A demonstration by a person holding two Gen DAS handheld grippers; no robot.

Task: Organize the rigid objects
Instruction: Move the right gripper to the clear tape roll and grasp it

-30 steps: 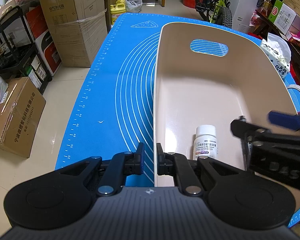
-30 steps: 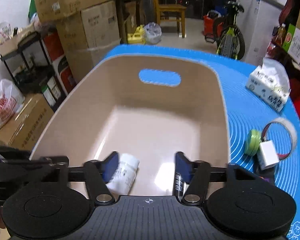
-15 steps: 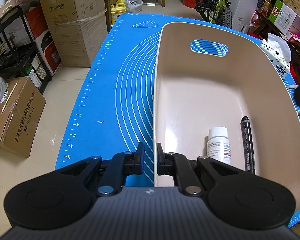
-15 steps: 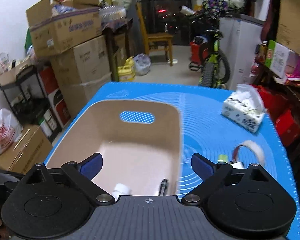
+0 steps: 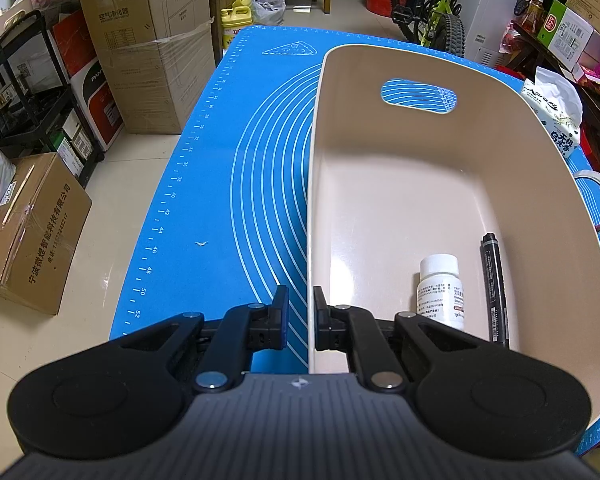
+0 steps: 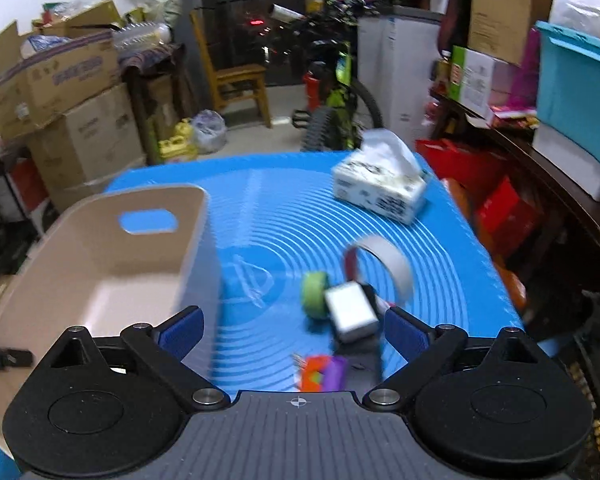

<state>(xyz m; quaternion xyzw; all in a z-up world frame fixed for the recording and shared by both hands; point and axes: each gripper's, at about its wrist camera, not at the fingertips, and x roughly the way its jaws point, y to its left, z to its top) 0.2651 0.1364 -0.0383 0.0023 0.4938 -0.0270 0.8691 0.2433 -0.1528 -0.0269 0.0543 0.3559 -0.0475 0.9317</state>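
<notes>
Cluttered storeroom, blue mat (image 5: 228, 184). We see left gripper (image 5: 300, 316) clamped on the bin (image 5: 316, 184) wall; bottle (image 5: 440, 292) and marker (image 5: 494, 288) inside. Right gripper (image 6: 296, 326) wide apart, empty, above green tape (image 6: 314, 294), white box (image 6: 350, 312), tissues (image 6: 380, 188).

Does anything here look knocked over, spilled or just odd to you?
Nothing spilled or broken. The white pill bottle lies on its side in the beige bin beside the black marker, as if dropped in. A green tape roll, a white block and a colourful toy sit loose on the blue mat.
</notes>
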